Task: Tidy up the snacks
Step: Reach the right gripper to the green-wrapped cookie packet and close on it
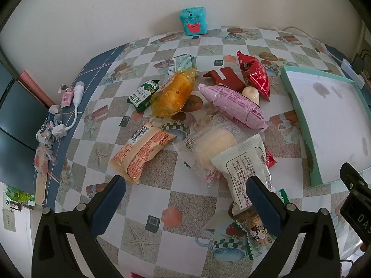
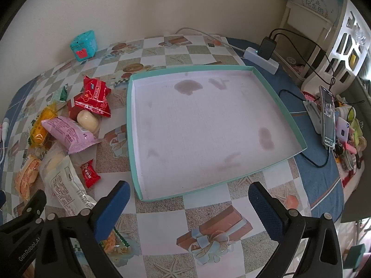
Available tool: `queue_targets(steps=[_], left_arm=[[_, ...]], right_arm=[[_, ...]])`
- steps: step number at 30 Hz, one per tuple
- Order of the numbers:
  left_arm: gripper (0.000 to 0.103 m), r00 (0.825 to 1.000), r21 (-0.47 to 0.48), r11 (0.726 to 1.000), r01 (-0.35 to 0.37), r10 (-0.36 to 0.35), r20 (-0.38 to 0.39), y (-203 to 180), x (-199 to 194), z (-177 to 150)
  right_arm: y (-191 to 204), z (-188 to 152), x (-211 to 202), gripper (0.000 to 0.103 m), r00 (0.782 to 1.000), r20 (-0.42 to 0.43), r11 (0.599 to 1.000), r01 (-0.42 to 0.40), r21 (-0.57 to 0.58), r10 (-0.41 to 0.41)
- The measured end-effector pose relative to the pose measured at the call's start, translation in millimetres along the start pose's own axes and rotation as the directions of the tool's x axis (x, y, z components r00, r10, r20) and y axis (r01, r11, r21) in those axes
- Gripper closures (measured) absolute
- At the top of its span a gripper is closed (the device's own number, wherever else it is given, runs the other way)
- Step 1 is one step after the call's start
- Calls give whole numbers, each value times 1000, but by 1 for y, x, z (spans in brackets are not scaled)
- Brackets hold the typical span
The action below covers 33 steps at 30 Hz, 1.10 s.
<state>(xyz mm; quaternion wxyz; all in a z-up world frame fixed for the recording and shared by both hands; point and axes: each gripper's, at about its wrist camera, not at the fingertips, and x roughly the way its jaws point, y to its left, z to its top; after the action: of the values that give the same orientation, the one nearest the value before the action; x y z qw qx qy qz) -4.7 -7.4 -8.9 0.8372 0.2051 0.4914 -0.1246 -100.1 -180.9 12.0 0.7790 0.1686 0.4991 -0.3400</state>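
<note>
Several wrapped snacks lie heaped on the patterned tablecloth: an orange packet [image 1: 141, 153], a yellow one [image 1: 174, 92], a pink one [image 1: 234, 105], a red one [image 1: 255, 74] and a white one [image 1: 243, 169]. My left gripper [image 1: 185, 199] hovers over the table just in front of the heap, open with nothing between its fingers; its right pad [image 1: 257, 197] overlaps the white packet's near end. A shallow teal box [image 2: 273, 92] with a white stained floor holds nothing. My right gripper [image 2: 189, 205] stands open before the box's near edge. The heap [image 2: 69, 134] lies left of the box.
A teal tin [image 1: 193, 22] stands at the back by the wall. Wrappers and a white cable [image 1: 69, 115] lie at the table's left edge. A power strip [image 2: 262, 58], a phone on a stand [image 2: 328, 118] and clutter crowd the right side.
</note>
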Motion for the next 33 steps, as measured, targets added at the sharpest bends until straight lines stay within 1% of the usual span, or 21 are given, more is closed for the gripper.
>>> queue_targets(steps=[13, 20, 23, 26, 29, 32, 33], left_arm=[[0, 1000, 2, 1000, 1, -1, -6, -1, 2, -2], [0, 1000, -3, 1000, 12, -12, -24, 1, 3, 1], [0, 998, -52, 998, 25, -28, -54, 11, 10, 1], [0, 993, -108, 994, 34, -46, -108, 23, 21, -1], [0, 983, -139, 989, 54, -77, -164, 28, 33, -3], [0, 971, -165, 984, 70, -105, -215, 30, 44, -4], [0, 966, -175, 982, 72, -112, -231, 32, 47, -4]], right_arm=[[2, -1, 1, 0, 1000, -1, 1000, 1, -2, -1], [4, -2, 0, 0, 1000, -3, 1000, -10, -6, 10], [11, -9, 3, 0, 997, -23, 997, -74, -19, 74], [24, -13, 8, 0, 990, -58, 990, -129, -49, 126], [36, -15, 12, 0, 982, -89, 982, -171, -80, 164], [46, -18, 20, 0, 966, -150, 970, -225, -97, 210], [51, -20, 24, 0, 958, -179, 964, -246, -104, 225]])
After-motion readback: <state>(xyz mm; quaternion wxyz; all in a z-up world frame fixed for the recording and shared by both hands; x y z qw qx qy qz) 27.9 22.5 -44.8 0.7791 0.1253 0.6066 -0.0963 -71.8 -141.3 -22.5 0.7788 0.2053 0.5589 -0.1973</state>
